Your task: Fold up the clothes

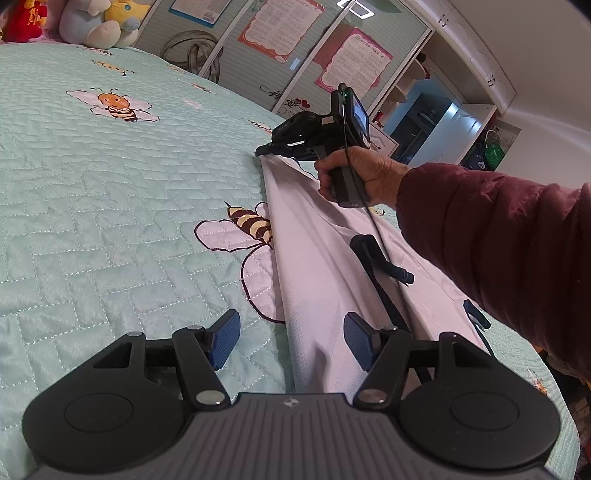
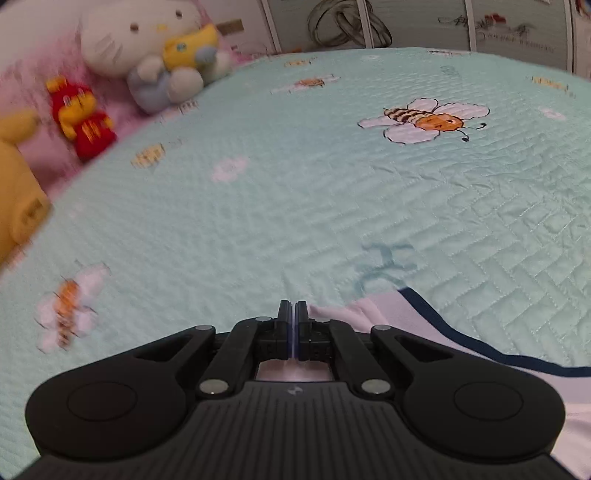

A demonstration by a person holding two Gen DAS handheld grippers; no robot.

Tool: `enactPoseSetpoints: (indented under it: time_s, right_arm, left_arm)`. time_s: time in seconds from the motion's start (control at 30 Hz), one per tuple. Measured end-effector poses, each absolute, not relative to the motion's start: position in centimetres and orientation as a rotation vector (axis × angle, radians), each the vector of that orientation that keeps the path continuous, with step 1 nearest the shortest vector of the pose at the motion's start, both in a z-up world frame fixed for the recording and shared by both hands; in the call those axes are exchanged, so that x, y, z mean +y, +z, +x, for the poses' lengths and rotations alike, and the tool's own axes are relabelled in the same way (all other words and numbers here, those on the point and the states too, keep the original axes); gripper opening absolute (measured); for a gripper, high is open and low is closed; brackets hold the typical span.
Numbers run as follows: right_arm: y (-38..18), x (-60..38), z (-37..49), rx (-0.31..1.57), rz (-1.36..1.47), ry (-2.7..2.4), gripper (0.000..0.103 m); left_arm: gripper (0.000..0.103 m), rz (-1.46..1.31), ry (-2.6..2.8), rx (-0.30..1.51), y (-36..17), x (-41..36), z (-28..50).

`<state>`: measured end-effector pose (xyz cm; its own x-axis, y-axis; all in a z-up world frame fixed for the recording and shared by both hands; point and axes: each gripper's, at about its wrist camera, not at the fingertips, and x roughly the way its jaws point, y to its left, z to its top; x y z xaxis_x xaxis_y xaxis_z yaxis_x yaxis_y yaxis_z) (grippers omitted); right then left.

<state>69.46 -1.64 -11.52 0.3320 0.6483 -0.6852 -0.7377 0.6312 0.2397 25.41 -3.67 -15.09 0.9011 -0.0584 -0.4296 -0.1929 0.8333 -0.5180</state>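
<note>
A white garment [image 1: 325, 266] with navy trim [image 1: 369, 251] lies in a long folded strip on the mint bee-print quilt [image 1: 110, 221]. My left gripper [image 1: 291, 325] stands open at the strip's near end, one blue pad [image 1: 225, 339] on the quilt side and the other over the cloth, neither pressing. At the far end a hand in a maroon sleeve [image 1: 498, 236] holds my right gripper [image 1: 258, 150] low on the cloth's corner. In the right wrist view the right gripper [image 2: 293, 306] is shut, a thin edge of the white garment [image 2: 373, 317] pinched between its pads.
Plush toys [image 2: 147, 48] sit along the pink strip at the head of the bed, seen also in the left wrist view as toys [image 1: 96, 22]. Wardrobe doors with posters [image 1: 280, 33] stand beyond the bed. Wide quilt [image 2: 332, 203] stretches ahead of the right gripper.
</note>
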Motion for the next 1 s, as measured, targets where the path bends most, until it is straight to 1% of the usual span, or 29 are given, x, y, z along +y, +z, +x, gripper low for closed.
enactPoseSetpoints:
  time_s: [0.07, 0.1, 0.13, 0.33, 0.43, 0.53, 0.67, 0.7, 0.77, 0.8, 0.9, 1.0]
  right_arm:
    - [-11.3, -2.0, 69.4, 0.816, -0.104, 0.89, 0.006]
    - [-10.9, -2.4, 69.4, 0.807, -0.085, 0.881, 0.02]
    - [-10.4, -2.8, 69.2, 0.799, -0.063, 0.876, 0.03]
    - [-7.3, -8.7, 67.1, 0.698, 0.014, 0.805, 0.03]
    - [-7.2, -12.2, 66.1, 0.702, -0.037, 0.754, 0.03]
    - [-8.7, -13.7, 65.5, 0.726, -0.129, 0.715, 0.031]
    - [-10.2, -14.1, 65.1, 0.741, -0.175, 0.714, 0.031]
    - [-10.5, -14.0, 64.9, 0.744, -0.189, 0.715, 0.028]
    - [-10.7, -13.8, 64.6, 0.744, -0.205, 0.717, 0.01]
    - [-10.5, -13.9, 64.3, 0.738, -0.201, 0.718, 0.0]
    - [-10.0, -14.6, 64.1, 0.73, -0.137, 0.653, 0.0]
    - [-10.6, -15.2, 64.7, 0.772, -0.049, 0.559, 0.0]
  left_arm:
    - [0.066, -0.588, 0.073, 0.449, -15.1, -3.6, 25.4]
    - [0.066, -0.588, 0.073, 0.449, -15.1, -3.6, 25.4]
    - [0.066, -0.587, 0.074, 0.45, -15.1, -3.6, 25.4]
    - [0.066, -0.582, 0.076, 0.454, -15.0, -3.7, 25.5]
    - [0.066, -0.574, 0.079, 0.457, -15.0, -3.8, 25.6]
    - [0.066, -0.566, 0.082, 0.458, -15.0, -3.9, 25.6]
    - [0.066, -0.562, 0.085, 0.459, -15.0, -3.9, 25.6]
    - [0.066, -0.562, 0.085, 0.458, -15.0, -3.9, 25.6]
    - [0.066, -0.562, 0.085, 0.458, -15.0, -3.9, 25.6]
    - [0.066, -0.563, 0.085, 0.458, -15.0, -3.9, 25.6]
    - [0.066, -0.566, 0.084, 0.458, -15.0, -3.8, 25.6]
    - [0.066, -0.567, 0.083, 0.457, -15.0, -3.8, 25.6]
